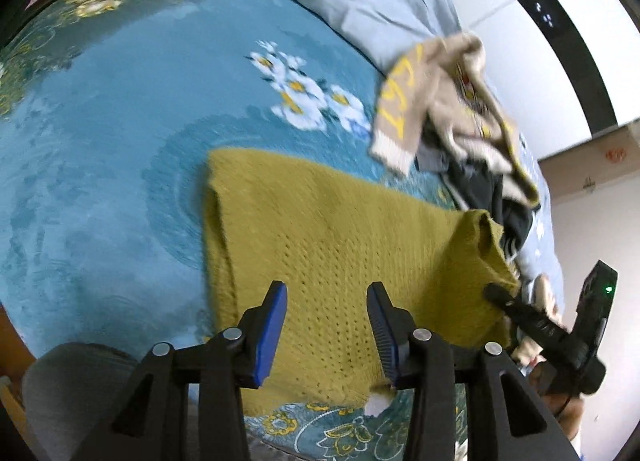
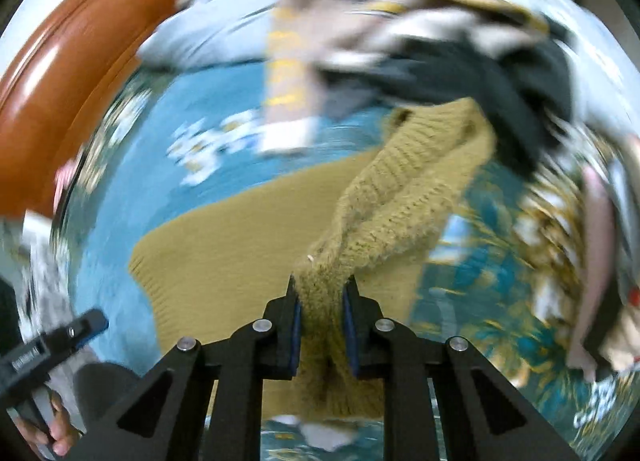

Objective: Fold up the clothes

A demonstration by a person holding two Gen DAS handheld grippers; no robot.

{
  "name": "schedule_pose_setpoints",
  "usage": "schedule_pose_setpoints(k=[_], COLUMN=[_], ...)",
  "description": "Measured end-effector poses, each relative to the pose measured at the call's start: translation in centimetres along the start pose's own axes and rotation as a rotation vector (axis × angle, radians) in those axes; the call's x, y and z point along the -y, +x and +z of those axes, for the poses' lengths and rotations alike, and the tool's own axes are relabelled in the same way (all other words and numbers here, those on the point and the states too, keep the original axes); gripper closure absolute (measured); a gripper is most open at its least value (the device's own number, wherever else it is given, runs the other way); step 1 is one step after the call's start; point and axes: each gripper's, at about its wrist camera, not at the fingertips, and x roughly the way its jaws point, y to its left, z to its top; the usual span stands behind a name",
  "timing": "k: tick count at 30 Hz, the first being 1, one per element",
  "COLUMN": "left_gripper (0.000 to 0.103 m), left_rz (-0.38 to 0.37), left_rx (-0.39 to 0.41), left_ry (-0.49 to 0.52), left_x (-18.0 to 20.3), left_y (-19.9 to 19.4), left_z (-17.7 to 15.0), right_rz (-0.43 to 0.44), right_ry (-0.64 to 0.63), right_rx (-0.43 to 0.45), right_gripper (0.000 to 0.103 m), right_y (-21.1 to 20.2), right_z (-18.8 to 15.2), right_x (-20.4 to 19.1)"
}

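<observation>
Blue floral bedspread [image 1: 100, 181] carries the mustard knit sweater [image 1: 320, 229], lying mostly flat, one side already doubled over. Its right part hangs lifted, pinched in the right tool [image 2: 322, 301]. Left tool [image 1: 327, 325] hovers spread above the near hem. Beyond it, a jumbled clothes pile [image 1: 460, 121] waits unfolded.

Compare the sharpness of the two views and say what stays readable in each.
Left wrist view: mostly sharp, mild smear at the far clothes pile; the knit of the mustard sweater reads clearly between the open left tool. Right wrist view: heavy motion blur over the bedspread; only the right tool and its pinched sweater fold stay crisp.
</observation>
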Motion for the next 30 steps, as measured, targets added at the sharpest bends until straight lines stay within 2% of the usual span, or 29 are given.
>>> schedule_pose_setpoints(k=[2, 5, 9, 11, 14, 18, 19, 20, 22, 25, 26, 28, 30], left_gripper=[0.056, 0.053, 0.053, 0.053, 0.052, 0.052, 0.052, 0.052, 0.05, 0.047, 0.047, 0.047, 0.045], left_rz=[-0.004, -0.01, -0.011, 0.001, 0.016, 0.009, 0.007, 0.004, 0.0, -0.003, 0.0, 0.006, 0.019], left_rx=[0.027, 0.058, 0.057, 0.048, 0.033, 0.007, -0.002, -0.012, -0.031, -0.054, -0.057, -0.064, -0.071], left_ry=[-0.018, -0.06, -0.114, -0.131, -0.154, -0.185, -0.186, -0.187, -0.188, -0.186, -0.181, -0.172, -0.148], left_x=[-1.0, -2.5, -4.2, -4.9, -5.8, -6.4, -6.4, -6.3, -6.3, -6.1, -6.0, -5.8, -5.3], left_y=[-1.2, -2.3, -2.2, -2.0, -1.5, -0.4, 0.0, 0.4, 1.1, 2.1, 2.3, 2.7, 3.2], left_z=[0.2, 0.4, 0.5, 0.4, 0.2, 0.2, 0.3, 0.4, 0.6, 1.0, 1.1, 1.4, 1.8], right_rz=[0.04, 0.139, 0.176, 0.191, 0.227, 0.262, 0.303, 0.346, 0.412, 0.344, 0.352, 0.355, 0.35], right_ry=[-0.101, -0.302, -0.467, -0.499, -0.513, -0.517, -0.531, -0.545, -0.578, -0.612, -0.584, -0.543, -0.429], right_rx=[0.013, -0.005, -0.123, -0.188, -0.211, -0.228, -0.231, -0.233, -0.245, -0.261, -0.273, -0.24, -0.205], right_gripper=[0.085, 0.085, 0.085, 0.085, 0.085, 0.085, 0.088, 0.099, 0.103, 0.102, 0.101, 0.101, 0.101], right_y=[0.6, 1.0, 5.1, 5.8, 7.0, 6.0, 5.9, 5.9, 5.6, 6.7, 7.0, 6.6, 6.2], right_z=[0.0, -2.2, -4.6, -6.6, -6.7, -6.8, -6.8, -6.9, -7.6, -8.3, -8.0, -7.3, -5.9], right_x=[-4.6, -11.5, -16.2, -17.1, -17.8, -17.6, -17.9, -18.1, -18.8, -18.7, -18.2, -16.8, -13.4])
